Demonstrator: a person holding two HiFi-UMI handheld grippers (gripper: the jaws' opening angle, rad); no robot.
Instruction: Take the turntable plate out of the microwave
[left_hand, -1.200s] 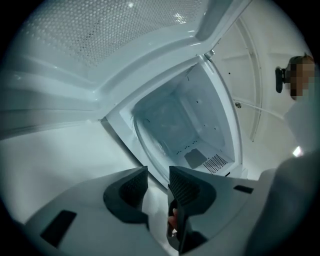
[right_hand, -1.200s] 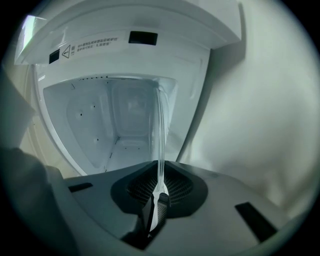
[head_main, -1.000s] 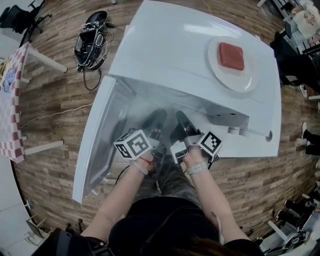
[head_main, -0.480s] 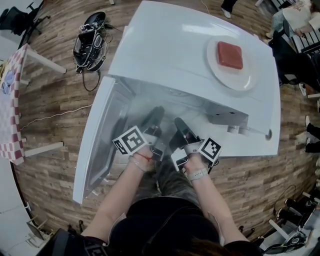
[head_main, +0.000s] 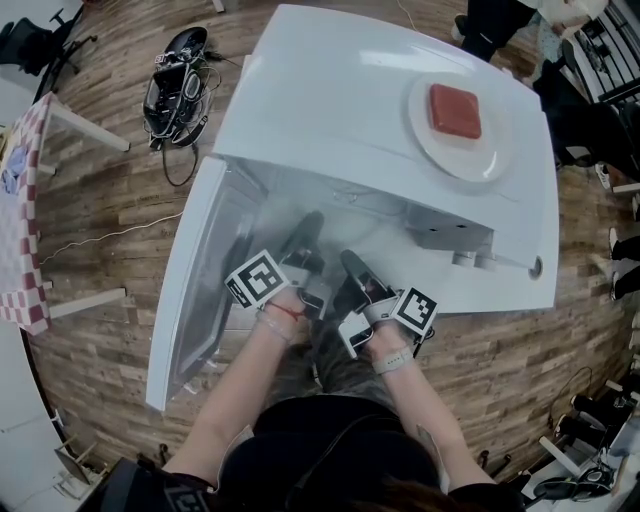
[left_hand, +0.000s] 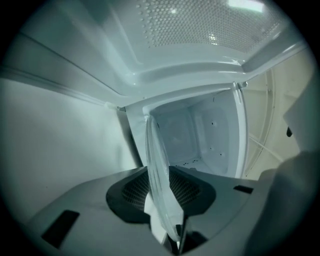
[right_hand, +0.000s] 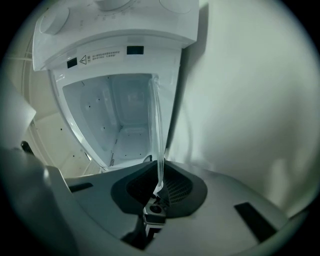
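The clear glass turntable plate (left_hand: 159, 165) stands on edge between the jaws in the left gripper view, and it also shows as a thin pane (right_hand: 157, 130) in the right gripper view. My left gripper (left_hand: 167, 210) is shut on its rim. My right gripper (right_hand: 159, 192) is shut on the opposite rim. In the head view both grippers, left (head_main: 303, 235) and right (head_main: 352, 268), reach into the mouth of the white microwave (head_main: 370, 110); the glass itself is hard to make out there. The empty cavity (right_hand: 120, 120) lies just behind the plate.
The microwave door (head_main: 195, 290) hangs open to the left. On top of the microwave sits a white plate (head_main: 480, 160) with a red block (head_main: 455, 108). Black gear with cables (head_main: 180, 85) lies on the wood floor; a checked table (head_main: 20, 200) stands far left.
The right gripper has drawn back a little toward the person. The left gripper's marker cube has rolled in place. Both keep their hold on the plate.
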